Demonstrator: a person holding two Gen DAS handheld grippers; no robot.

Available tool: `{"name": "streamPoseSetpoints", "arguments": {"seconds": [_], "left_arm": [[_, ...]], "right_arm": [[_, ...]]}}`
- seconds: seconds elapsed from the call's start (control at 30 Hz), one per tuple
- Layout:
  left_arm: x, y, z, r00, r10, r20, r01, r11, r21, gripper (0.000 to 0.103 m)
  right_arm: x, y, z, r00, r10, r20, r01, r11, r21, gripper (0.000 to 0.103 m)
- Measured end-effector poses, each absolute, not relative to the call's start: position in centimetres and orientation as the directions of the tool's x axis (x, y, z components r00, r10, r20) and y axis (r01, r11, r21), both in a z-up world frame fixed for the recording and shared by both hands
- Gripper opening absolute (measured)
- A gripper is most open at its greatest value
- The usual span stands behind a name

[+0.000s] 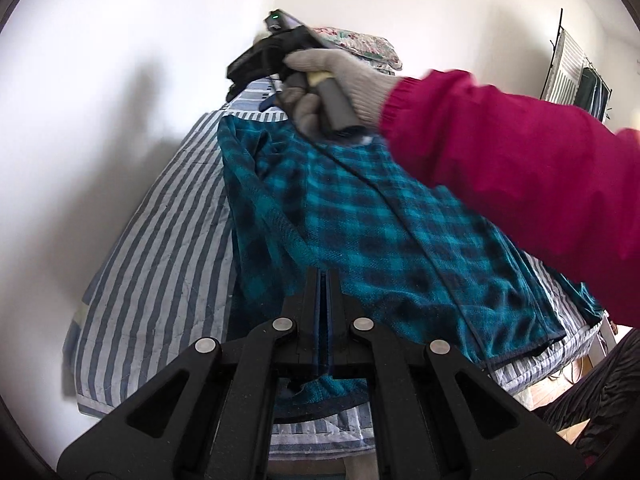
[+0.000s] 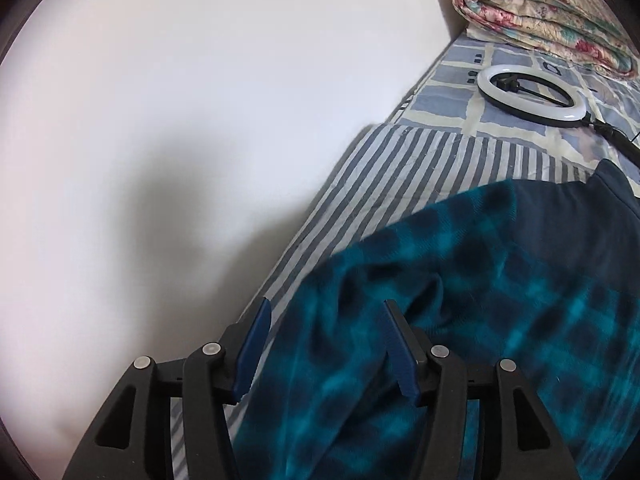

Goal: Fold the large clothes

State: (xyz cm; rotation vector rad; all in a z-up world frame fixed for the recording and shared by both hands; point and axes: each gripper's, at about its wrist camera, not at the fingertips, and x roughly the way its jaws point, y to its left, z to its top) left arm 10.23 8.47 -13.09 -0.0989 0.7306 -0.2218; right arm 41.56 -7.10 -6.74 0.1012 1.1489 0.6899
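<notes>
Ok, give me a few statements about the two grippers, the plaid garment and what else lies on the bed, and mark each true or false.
1. The left gripper is shut on the teal plaid garment. True.
2. The right gripper has its jaws closed tight. False: they stand apart, with plaid cloth lying below them, unpinched.
3. The garment lies on a striped sheet. True.
4. The ring light stands upright on the bed. False: it lies flat.
5. A folded floral quilt sits beyond the ring light. True.
</notes>
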Motion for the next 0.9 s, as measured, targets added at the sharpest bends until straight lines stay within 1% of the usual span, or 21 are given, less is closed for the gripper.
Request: {"name": "streamPoseSetpoints", "arguments": {"seconds": [0.13,0.23,0.3,0.37,0.4,0.43,0.53,0.6,0.77,0.9], "left_arm": [[10.2,8.4,-13.3,0.721,-0.242,-0.650,0.174,0.970,-0.169,0.000],[10.1,8.5,-13.5,0.710,-0.256,-0.656,0.183,0.967,-0.179,0.000],[9.9,8.4,-13.6,0.705,-0.266,-0.657,0.195,0.964,-0.181,0.000],[9.8,8.1,-13.5,0.702,-0.271,-0.658,0.206,0.963,-0.176,0.000],[9.7,7.9,-13.5,0.702,-0.272,-0.658,0.213,0.962,-0.172,0.000],[9.7,7.8,-13.5,0.701,-0.274,-0.659,0.219,0.961,-0.167,0.000],[9.5,7.2,-13.5,0.692,-0.287,-0.662,0.234,0.957,-0.170,0.000],[9.4,6.7,-13.5,0.685,-0.297,-0.665,0.249,0.954,-0.169,0.000],[8.7,3.5,-13.6,0.671,-0.311,-0.674,0.323,0.940,-0.112,0.000],[8.4,0.4,-14.7,0.634,-0.312,-0.708,0.382,0.922,-0.063,0.000]], "right_arm": [[44.3,-5.1,-8.7,0.228,0.482,-0.846,-0.404,0.837,0.368,0.058],[46.1,-4.5,-10.2,0.224,0.446,-0.867,-0.380,0.859,0.343,0.055],[47.2,-4.3,-11.2,0.213,0.440,-0.872,-0.366,0.864,0.346,0.045],[48.0,-4.3,-12.1,0.199,0.438,-0.877,-0.353,0.866,0.353,0.021],[48.2,-4.4,-12.3,0.196,0.445,-0.874,-0.350,0.864,0.362,0.014],[48.4,-4.6,-12.4,0.193,0.458,-0.868,-0.347,0.859,0.377,0.004],[48.5,-5.8,-11.8,0.214,0.481,-0.850,-0.342,0.852,0.396,0.003],[48.5,-6.9,-10.7,0.245,0.470,-0.848,-0.362,0.856,0.369,0.003],[48.2,-11.8,-8.1,0.298,0.453,-0.840,-0.359,0.869,0.341,0.002],[47.9,-16.9,-7.8,0.321,0.440,-0.839,-0.339,0.880,0.332,0.002]]}}
